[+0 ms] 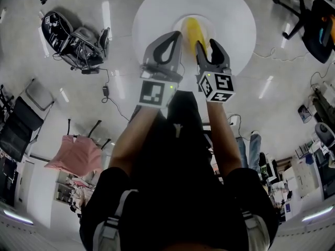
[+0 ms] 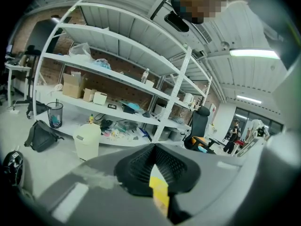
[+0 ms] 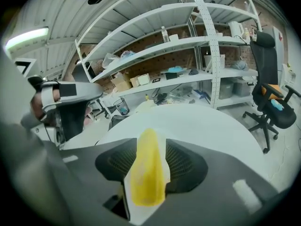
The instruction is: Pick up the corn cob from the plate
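Note:
A yellow corn cob point(image 1: 193, 29) lies on a white plate point(image 1: 208, 24) on the round white table point(image 1: 235, 14). My right gripper point(image 1: 207, 44) is over the cob's near end. In the right gripper view the cob point(image 3: 146, 171) lies lengthwise between the two dark pads point(image 3: 188, 164) of my right gripper point(image 3: 150, 160), which stands open; a strip of plate point(image 3: 166, 166) shows at the cob's right side. My left gripper point(image 1: 176, 36) hovers just left of the cob. In the left gripper view its point(image 2: 155, 149) tips meet, shut on nothing, with a bit of yellow showing below them.
Around the table is a workshop floor: a black office chair point(image 1: 314, 20) at the upper right, bags and gear point(image 1: 73, 41) at the upper left, a pink cloth point(image 1: 76, 156) at the left. White shelving point(image 3: 188, 41) and another chair point(image 3: 270, 93) stand beyond the table.

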Action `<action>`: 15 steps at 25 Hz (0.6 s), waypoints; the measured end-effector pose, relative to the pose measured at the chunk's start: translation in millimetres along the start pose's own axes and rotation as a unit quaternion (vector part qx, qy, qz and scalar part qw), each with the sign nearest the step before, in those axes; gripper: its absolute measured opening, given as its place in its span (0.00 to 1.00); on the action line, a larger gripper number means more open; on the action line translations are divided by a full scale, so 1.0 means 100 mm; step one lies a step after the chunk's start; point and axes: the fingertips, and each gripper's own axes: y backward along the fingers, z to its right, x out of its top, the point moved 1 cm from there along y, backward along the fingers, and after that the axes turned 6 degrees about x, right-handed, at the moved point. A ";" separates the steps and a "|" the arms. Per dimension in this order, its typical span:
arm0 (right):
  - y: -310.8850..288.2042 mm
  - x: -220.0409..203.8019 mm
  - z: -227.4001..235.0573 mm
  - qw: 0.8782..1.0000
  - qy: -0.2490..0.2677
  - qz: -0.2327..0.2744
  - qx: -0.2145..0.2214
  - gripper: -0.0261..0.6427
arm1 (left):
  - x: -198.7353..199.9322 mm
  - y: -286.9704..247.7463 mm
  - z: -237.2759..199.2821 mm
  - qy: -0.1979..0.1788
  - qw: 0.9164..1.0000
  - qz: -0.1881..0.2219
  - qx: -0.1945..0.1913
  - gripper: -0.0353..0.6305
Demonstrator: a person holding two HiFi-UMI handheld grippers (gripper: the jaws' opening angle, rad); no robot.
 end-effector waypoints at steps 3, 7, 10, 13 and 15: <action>-0.08 -0.06 0.03 1.000 0.002 -0.013 0.003 0.37 | -0.04 -0.02 -0.03 0.004 1.000 -0.002 0.000 0.05; -0.17 -0.13 0.02 0.999 0.012 -0.032 0.011 0.40 | -0.10 -0.04 -0.06 0.011 1.000 -0.008 0.003 0.05; -0.24 -0.16 -0.03 0.999 0.020 -0.043 0.022 0.42 | -0.13 -0.06 -0.11 0.014 1.000 -0.008 0.005 0.05; -0.31 -0.22 -0.10 0.997 0.027 -0.058 0.033 0.44 | -0.15 -0.06 -0.14 0.014 1.000 -0.010 0.006 0.05; -0.34 -0.24 -0.12 0.997 0.027 -0.065 0.036 0.44 | -0.15 -0.06 -0.16 0.017 1.000 -0.010 0.007 0.05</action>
